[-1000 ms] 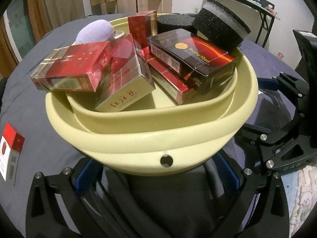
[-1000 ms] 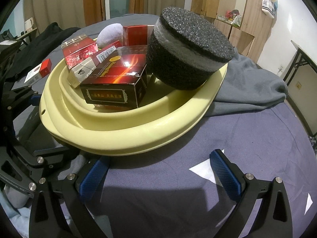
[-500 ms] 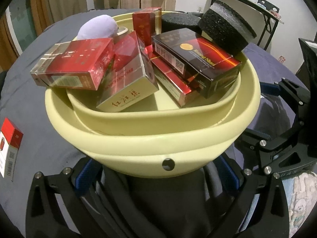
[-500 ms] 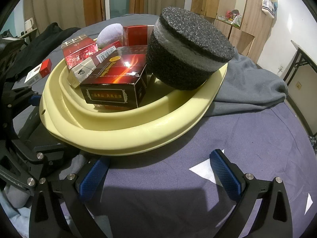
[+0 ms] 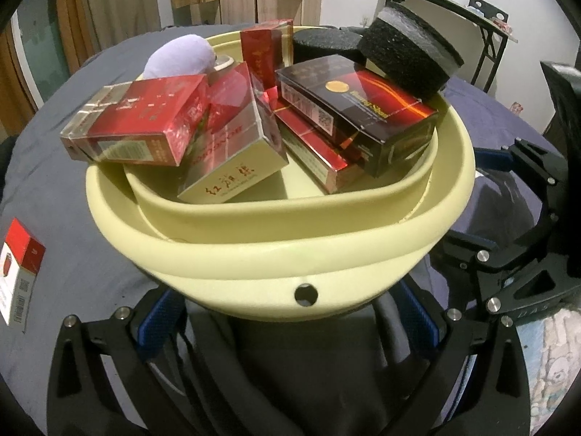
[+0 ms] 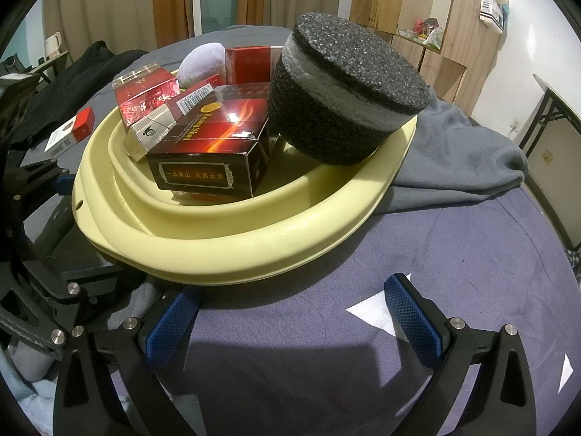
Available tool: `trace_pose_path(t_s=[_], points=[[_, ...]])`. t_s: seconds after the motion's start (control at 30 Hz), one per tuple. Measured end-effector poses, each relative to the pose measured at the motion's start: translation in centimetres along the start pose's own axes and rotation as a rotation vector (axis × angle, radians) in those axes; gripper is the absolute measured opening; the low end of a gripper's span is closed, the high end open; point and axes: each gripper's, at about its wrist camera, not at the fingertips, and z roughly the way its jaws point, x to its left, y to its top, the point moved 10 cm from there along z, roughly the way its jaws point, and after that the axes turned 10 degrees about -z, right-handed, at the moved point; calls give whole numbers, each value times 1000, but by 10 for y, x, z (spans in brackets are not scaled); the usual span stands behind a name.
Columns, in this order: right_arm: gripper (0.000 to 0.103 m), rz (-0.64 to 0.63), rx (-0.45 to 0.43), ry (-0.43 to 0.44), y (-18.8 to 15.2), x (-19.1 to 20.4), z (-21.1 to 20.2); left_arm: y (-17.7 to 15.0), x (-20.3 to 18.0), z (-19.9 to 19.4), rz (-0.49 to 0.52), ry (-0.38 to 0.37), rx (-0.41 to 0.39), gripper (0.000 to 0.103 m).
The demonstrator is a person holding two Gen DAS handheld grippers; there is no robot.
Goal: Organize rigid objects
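A: What do the boxes sit on?

B: A dark blue-grey cloth (image 6: 454, 272) covers the surface, with white triangle marks by the right gripper (image 6: 294, 312). A pale yellow basin (image 5: 276, 254) rests on it, piled with red cigarette packs (image 5: 141, 123), a black-and-red carton (image 5: 356, 109), a lilac soft lump (image 5: 178, 58) and a black foam puck (image 5: 406, 54) leaning on the rim at 2 o'clock.

A: Anything outside the basin?

B: One red-and-white pack (image 5: 20, 272) lies on the cloth at 9 o'clock in the left view. A grey blanket (image 6: 461, 152) is bunched beside the basin at 3 o'clock in the right view.

A: And the tongs?

B: The left gripper (image 5: 290, 319) is spread wide with nothing between its fingers, the basin's near wall just above them. The right one is equally wide apart over bare cloth, holding nothing.

A: The room?

B: Wooden cupboards (image 6: 406, 3), brown curtains (image 6: 170, 0), a black-framed table (image 5: 454, 3) at 1 o'clock by a white wall
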Motion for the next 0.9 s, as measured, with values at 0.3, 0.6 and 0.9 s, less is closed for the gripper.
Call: trace_pose_path(t_s=[0.3, 0.6, 0.9], points=[[103, 0, 0, 0, 0, 0, 0, -6, -3, -4, 4, -11, -42, 103], [103, 0, 0, 0, 0, 0, 0, -6, -3, -4, 0, -13, -44, 103], [103, 0, 0, 0, 0, 0, 0, -6, -4, -4, -3, -12, -47, 103]])
